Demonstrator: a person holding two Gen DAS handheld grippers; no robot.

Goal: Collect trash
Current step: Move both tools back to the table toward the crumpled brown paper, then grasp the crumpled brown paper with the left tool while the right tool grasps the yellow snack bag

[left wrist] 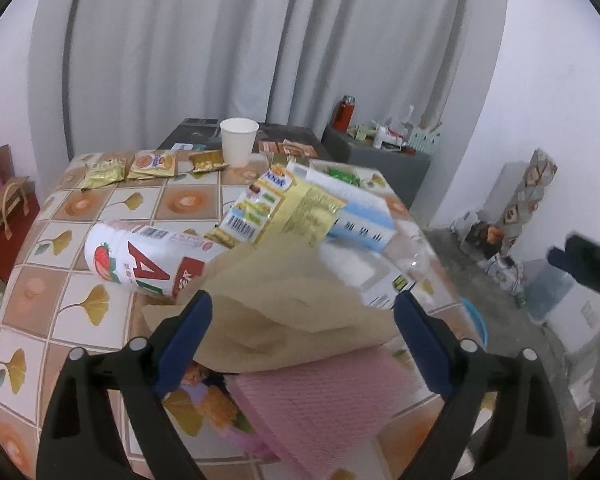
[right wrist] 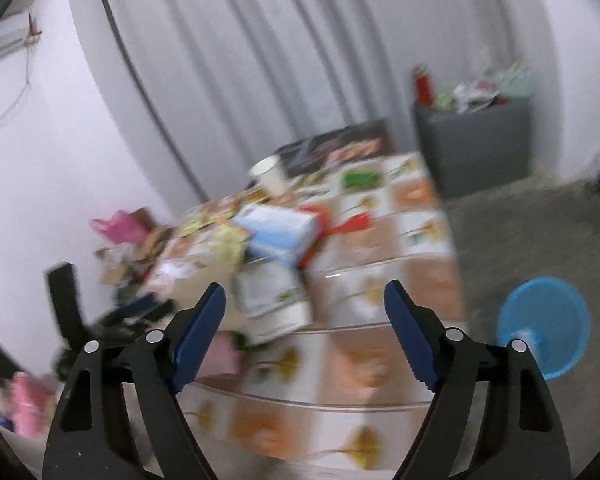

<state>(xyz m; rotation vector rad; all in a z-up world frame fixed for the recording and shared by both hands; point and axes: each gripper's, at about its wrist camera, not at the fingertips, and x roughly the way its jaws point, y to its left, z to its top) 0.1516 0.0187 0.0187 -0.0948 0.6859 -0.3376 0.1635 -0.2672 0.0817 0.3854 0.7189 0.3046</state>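
Trash lies in a pile on the patterned table (left wrist: 60,240). My left gripper (left wrist: 302,300) is open just above a brown paper napkin (left wrist: 284,292) and a pink cloth (left wrist: 324,396). Beyond them lie a white strawberry yogurt bottle (left wrist: 140,256) on its side, a yellow snack wrapper (left wrist: 288,208) and a blue-white box (left wrist: 360,216). My right gripper (right wrist: 305,292) is open and empty above the table's near edge; its view is blurred. The blue-white box (right wrist: 280,232) and a white carton (right wrist: 272,300) show there. A blue bin (right wrist: 548,320) stands on the floor at right.
A white paper cup (left wrist: 238,140) and several snack packets (left wrist: 152,164) sit at the table's far side. A grey cabinet (left wrist: 380,156) with a red bottle (left wrist: 344,112) stands behind. Bags (left wrist: 4,208) lie on the floor at left.
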